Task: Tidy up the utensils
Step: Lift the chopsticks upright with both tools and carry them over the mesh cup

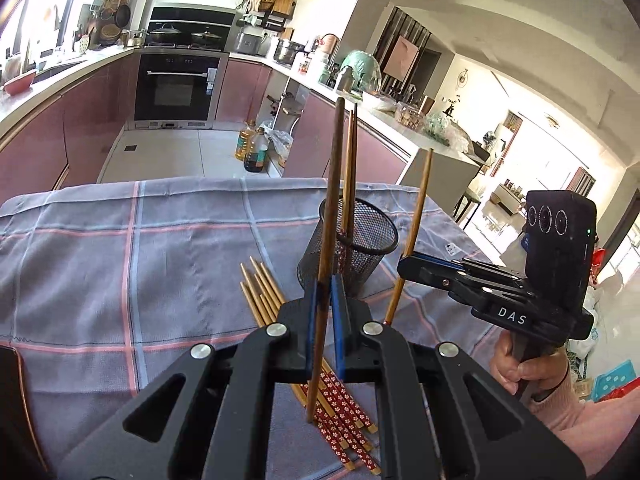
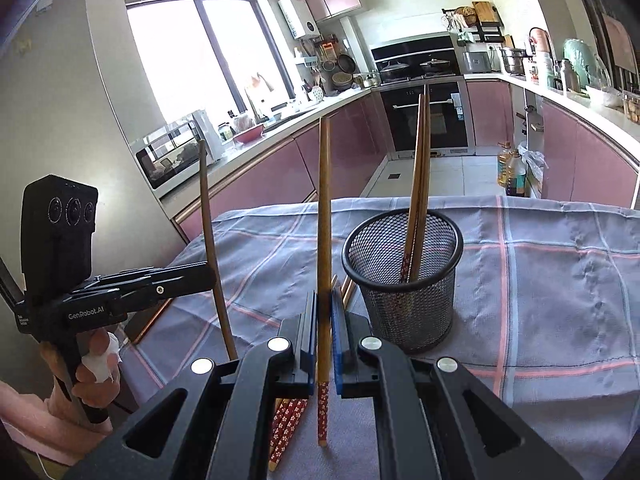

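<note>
Here we see a table covered by a grey plaid cloth, kitchen counters behind. Going left to right in the left wrist view: a bundle of chopsticks lies flat on the cloth near the table's near edge, pale tips pointing toward the far edge, red flower-patterned ends toward us. Just right of the tips, our left gripper has its blue-padded fingers clamped on one dark wooden chopstick, held nearly upright, its lower end hanging over the bundle. Behind it stands a black mesh cup, around the middle of the table, with two chopsticks leaning inside. Further right, the right gripper comes in from the side, fingers closed on a lighter chopstick, tilted slightly, red-patterned end down.

In the right wrist view we confirm: the left gripper at the left holds its dark stick upright; the right gripper's own pads pinch the chopstick vertically; the mesh cup sits just right of it, upright on the cloth, two sticks inside.
</note>
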Tool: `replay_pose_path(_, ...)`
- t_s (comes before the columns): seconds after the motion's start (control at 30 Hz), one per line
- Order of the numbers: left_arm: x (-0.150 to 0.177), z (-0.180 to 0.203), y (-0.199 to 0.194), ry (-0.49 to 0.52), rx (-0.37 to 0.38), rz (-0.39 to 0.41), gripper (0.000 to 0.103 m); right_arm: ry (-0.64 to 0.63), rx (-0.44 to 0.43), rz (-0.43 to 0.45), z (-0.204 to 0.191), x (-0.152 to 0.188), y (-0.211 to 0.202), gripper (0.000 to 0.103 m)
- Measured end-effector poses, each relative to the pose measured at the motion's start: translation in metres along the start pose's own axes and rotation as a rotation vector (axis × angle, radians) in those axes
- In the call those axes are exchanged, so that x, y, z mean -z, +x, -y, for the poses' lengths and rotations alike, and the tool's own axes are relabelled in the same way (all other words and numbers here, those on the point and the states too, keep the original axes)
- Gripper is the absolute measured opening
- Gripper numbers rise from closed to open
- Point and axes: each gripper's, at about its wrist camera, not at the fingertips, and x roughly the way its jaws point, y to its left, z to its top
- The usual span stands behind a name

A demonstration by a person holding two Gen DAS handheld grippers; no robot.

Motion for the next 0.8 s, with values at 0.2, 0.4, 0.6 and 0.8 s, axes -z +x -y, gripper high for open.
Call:
replay_pose_path(0.2, -0.02, 0.007, -0.006, 0.004, 0.025, 0.05, 0.007, -0.016, 0.002, 0.056, 0.005, -0.017, -0.014, 0.006)
replay_pose_path(0.4, -0.045, 0.017, -0.01, 0.025, 0.039, 0.096, 0.007, -0.039, 0.0, 0.105, 0.007, -0.036, -0.025, 0.006)
replay_pose_path(0.6, -0.07, 0.035, -0.017, 0.077, 0.043, 0.15, 0.007, -0.063, 0.01, 0.139, 0.008, -0.055, -0.035, 0.006)
replay_pose_path(0.8, -0.091, 0.052, -0.019, 0.115, 0.051, 0.174, 0.007, -0.09, 0.019, 0.166, 0.006, -0.067, -0.044, 0.006)
